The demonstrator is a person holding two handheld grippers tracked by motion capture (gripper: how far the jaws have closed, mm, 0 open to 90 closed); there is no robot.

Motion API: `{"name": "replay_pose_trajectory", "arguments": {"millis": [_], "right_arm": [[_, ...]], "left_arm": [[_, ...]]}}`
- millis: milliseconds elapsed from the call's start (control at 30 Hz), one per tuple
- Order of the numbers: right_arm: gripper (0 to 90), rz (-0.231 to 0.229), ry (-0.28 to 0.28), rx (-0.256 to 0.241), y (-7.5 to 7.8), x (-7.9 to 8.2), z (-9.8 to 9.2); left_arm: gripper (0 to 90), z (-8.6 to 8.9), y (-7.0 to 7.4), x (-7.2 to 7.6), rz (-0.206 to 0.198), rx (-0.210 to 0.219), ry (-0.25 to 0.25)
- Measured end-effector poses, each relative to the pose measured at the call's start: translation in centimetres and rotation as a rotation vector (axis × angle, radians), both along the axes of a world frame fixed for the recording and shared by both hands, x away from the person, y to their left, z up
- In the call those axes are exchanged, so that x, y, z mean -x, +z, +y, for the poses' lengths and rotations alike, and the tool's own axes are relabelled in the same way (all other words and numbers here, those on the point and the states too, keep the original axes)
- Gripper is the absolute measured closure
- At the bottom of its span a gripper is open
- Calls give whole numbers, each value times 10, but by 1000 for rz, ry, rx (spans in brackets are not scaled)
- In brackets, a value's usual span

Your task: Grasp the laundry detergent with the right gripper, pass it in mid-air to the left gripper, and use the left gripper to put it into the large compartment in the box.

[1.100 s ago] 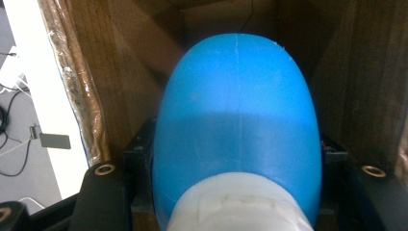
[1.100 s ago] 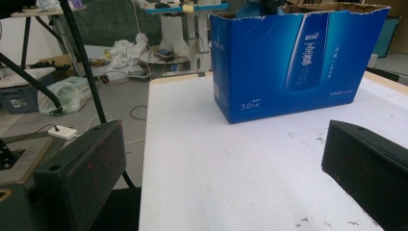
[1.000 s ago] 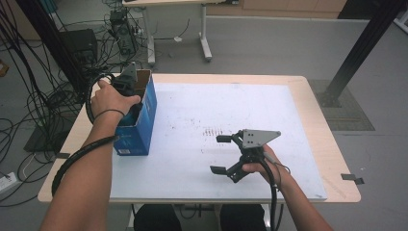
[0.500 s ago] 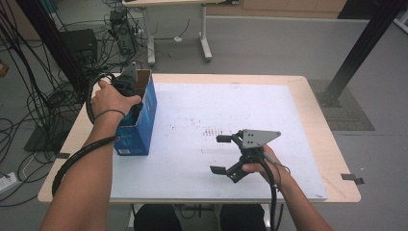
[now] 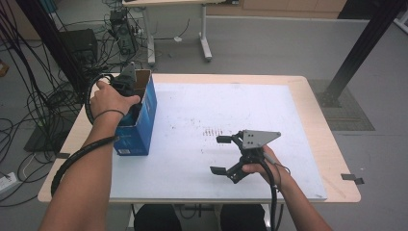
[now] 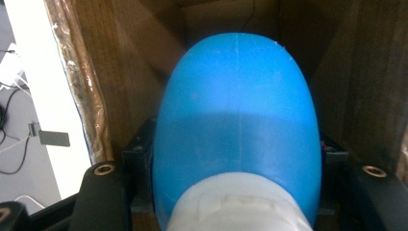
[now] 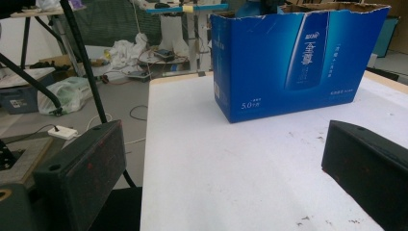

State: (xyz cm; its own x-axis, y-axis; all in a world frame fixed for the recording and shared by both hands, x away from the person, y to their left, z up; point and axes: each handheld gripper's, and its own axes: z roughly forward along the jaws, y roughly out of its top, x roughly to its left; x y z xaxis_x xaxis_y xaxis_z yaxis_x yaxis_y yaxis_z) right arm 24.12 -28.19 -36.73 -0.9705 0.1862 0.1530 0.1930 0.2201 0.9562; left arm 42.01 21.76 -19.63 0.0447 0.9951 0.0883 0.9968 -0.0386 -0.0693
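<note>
High view: the left gripper [image 5: 126,82] stays plunged into the open blue carton [image 5: 144,115] at the table's left edge, unmoved over the last second, its jaws clamped on a rounded blue object [image 6: 235,125] between the cardboard walls. The right gripper [image 5: 227,155] idles mid-table, jaws apart. The lowering looks nearly finished; release seems next.

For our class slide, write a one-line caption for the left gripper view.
Left tool holding a blue bottle inside the cardboard box.
</note>
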Motion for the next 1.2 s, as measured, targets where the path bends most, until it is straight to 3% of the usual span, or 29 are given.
{"name": "replay_pose_trajectory", "arguments": {"millis": [367,700,833,1200], "right_arm": [[16,2,-2,2,0,-1,1],[16,4,-1,2,-1,0,0],[16,4,1,3,-1,-1,1],[16,-1,11,1,1,-2,5]], "left_arm": [[297,3,2,1,-6,13,-1],[288,2,8,2,-5,15,7],[258,0,15,2,-9,-2,7],[233,2,40,5,-23,19,4]]}}
